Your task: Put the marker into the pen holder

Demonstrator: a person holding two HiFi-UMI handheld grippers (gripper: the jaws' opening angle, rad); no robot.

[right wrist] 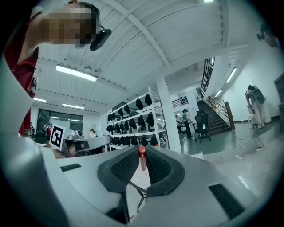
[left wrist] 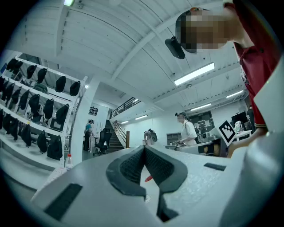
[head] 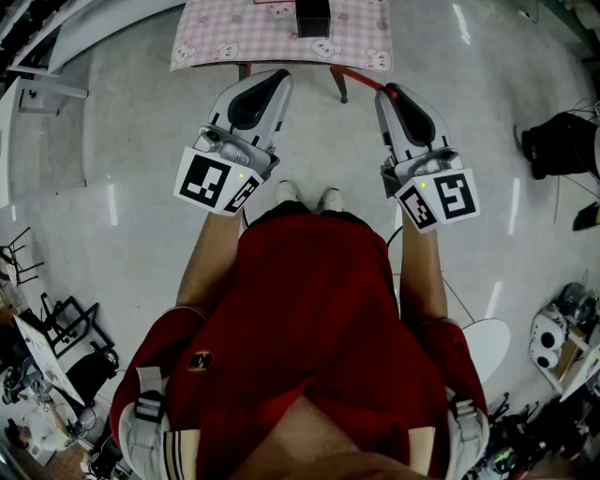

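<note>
**Ahead of both claws, the pen holder waits**

Between the pads of the right claw (right wrist: 141,153) sits the red marker (right wrist: 141,163), pinched firmly. The left claw (left wrist: 144,148) has its jaws closed tip to tip on nothing. The black pen holder (head: 312,17) stands on the desk (head: 216,37), well beyond both. This looks like the carrying step. Next, the right claw likely needs to reach over the holder, tip the marker down, then release.
</note>
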